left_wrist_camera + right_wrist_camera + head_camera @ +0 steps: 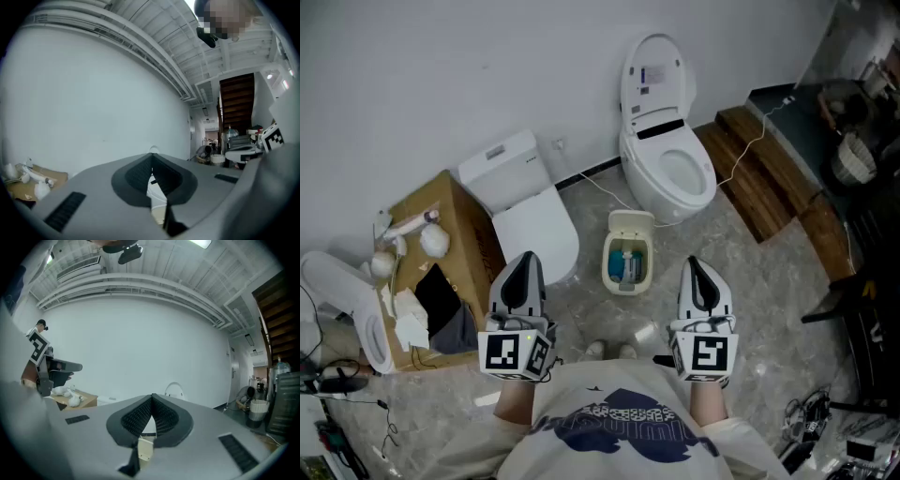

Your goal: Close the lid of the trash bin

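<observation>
The small cream trash bin (627, 263) stands on the speckled floor (741, 281) just in front of the white toilet (666, 164). Its lid (632, 223) is tipped up at the far edge, and something blue shows inside. The left gripper (525, 261) and the right gripper (696, 264) are held level, one on each side of the bin and nearer the person, well apart from it. Each has its fingers (140, 416) clenched tip to tip. A second white toilet (525, 211) and a cardboard box (455, 220) lie to the left.
</observation>
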